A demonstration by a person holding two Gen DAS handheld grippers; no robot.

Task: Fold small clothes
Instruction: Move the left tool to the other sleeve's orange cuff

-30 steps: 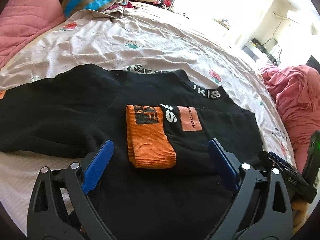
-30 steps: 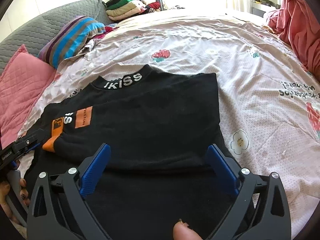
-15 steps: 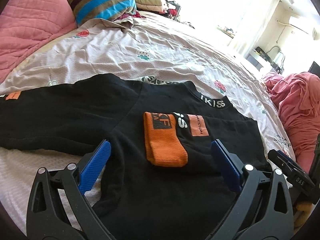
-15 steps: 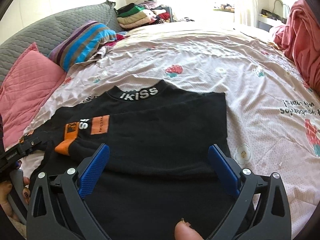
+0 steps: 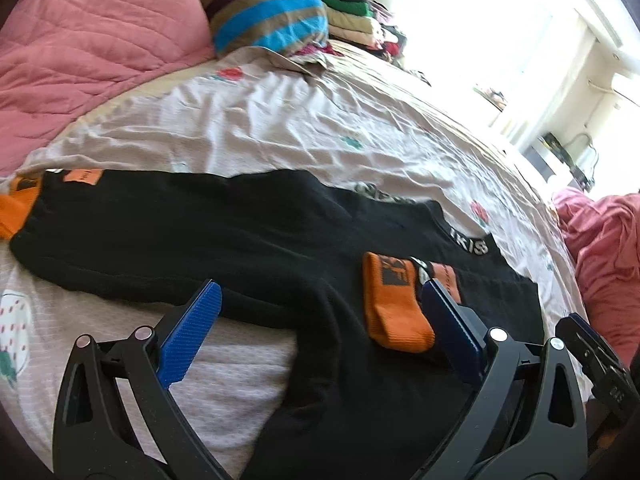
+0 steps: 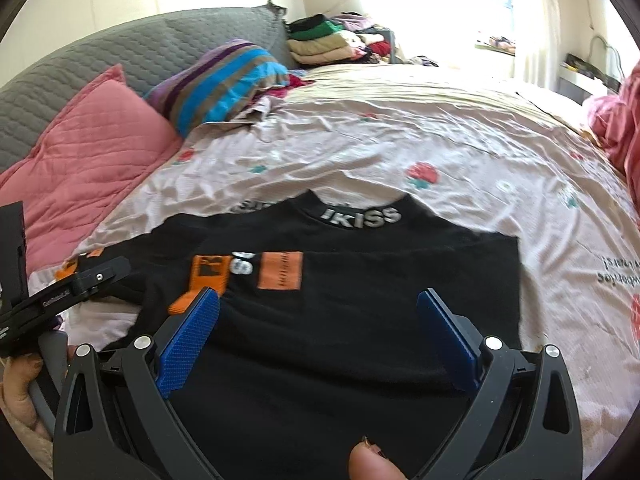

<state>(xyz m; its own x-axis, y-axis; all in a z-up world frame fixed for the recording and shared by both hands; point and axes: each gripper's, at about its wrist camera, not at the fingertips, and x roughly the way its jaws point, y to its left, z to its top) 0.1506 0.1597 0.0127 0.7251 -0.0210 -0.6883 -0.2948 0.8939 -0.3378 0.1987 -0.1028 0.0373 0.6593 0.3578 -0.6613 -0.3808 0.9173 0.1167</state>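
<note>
A black sweatshirt with an "IKISS" collar lies flat on the bed. One sleeve is folded across the body, its orange cuff lying on the chest. The other sleeve stretches out to the left, ending in an orange cuff. My left gripper is open and empty, above the sweatshirt's armpit area. My right gripper is open and empty, above the sweatshirt's lower body. The left gripper's body shows in the right wrist view.
The bedsheet has a fruit print. A pink quilted pillow and a striped pillow lie at the head. A stack of folded clothes sits behind them. A pink blanket is heaped at the right.
My left gripper has swung left, bringing the outstretched sleeve and its cuff into view. My right gripper has pulled back and tilted up a little. Both stayed open.
</note>
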